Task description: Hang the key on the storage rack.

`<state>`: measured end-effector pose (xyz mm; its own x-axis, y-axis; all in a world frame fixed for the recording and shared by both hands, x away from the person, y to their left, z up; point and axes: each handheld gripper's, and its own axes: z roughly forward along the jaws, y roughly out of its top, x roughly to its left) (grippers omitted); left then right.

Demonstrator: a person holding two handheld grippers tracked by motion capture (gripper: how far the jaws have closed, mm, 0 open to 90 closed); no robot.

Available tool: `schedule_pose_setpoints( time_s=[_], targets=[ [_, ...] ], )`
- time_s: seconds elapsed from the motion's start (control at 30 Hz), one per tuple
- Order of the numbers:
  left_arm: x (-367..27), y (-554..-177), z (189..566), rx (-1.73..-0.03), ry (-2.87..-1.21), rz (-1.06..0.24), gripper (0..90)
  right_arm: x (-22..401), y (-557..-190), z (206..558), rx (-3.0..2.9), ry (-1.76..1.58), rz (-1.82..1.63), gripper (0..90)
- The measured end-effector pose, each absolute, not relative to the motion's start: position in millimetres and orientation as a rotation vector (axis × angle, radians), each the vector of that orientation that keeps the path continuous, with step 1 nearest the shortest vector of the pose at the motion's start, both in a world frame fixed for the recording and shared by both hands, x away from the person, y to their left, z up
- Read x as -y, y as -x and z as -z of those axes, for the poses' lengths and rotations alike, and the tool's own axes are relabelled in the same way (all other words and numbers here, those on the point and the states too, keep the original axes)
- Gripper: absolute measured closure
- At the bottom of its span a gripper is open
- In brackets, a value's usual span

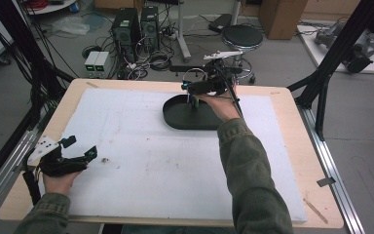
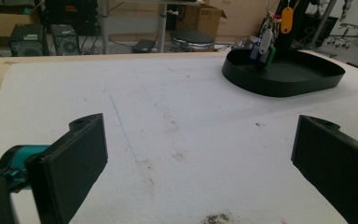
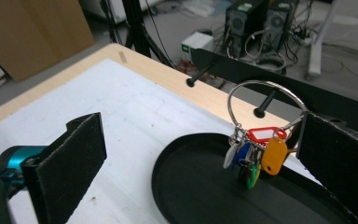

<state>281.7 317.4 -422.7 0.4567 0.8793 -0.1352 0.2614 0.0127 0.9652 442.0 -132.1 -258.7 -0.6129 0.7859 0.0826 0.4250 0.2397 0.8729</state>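
my left gripper (image 1: 80, 148) rests at the near left corner of the white mat (image 1: 141, 161), jaws spread wide with nothing between them. in the left gripper view there is bare mat between the two black pads and a small smudge of dirt (image 2: 216, 217) just ahead. i judge it is parked here because this job needs one hand, and here it stays well apart from the work.

further off, my right gripper (image 3: 200, 154) hangs over the tray (image 1: 175, 119), which sits toward the far edge of the mat. its jaws are wide open and clamp nothing. the key ring (image 3: 265, 100) with its coloured tags (image 3: 261, 154) stands between them, close to the right-hand pad; i cannot tell whether the wire loop touches that pad or only passes in front of it. the tags hang down into the tray, the lowest ones at or near its floor, so the bunch seems to be going into the tray, though i cannot tell what keeps the loop upright. from the left gripper view the same tags (image 2: 263, 46) show inside the tray's far side.

behind the tray, at the table's far edge, a black rack (image 3: 279, 81) with pegs (image 3: 200, 74) stands, likely a hanging place for such rings.
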Motion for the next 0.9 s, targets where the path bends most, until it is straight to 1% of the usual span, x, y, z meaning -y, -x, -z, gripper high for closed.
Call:
schedule_pose_setpoints(
  time_s=[0.23,0.67,0.9],
  targets=[
    [-317.2,-282.8,422.8,-1.045,-1.522,-0.642,3.9,143.1,-422.0,262.4,-2.108,-1.103,-1.295,0.5],
    [-317.3,-282.0,422.2,-1.047,-1.517,-0.645,3.9,191.5,-397.9,270.9,-2.001,-1.154,-1.33,0.4],
    [-316.5,-280.9,421.7,-1.049,-1.521,-0.648,3.9,212.7,-386.3,285.6,-1.975,-1.184,-1.328,0.4]
  ],
)
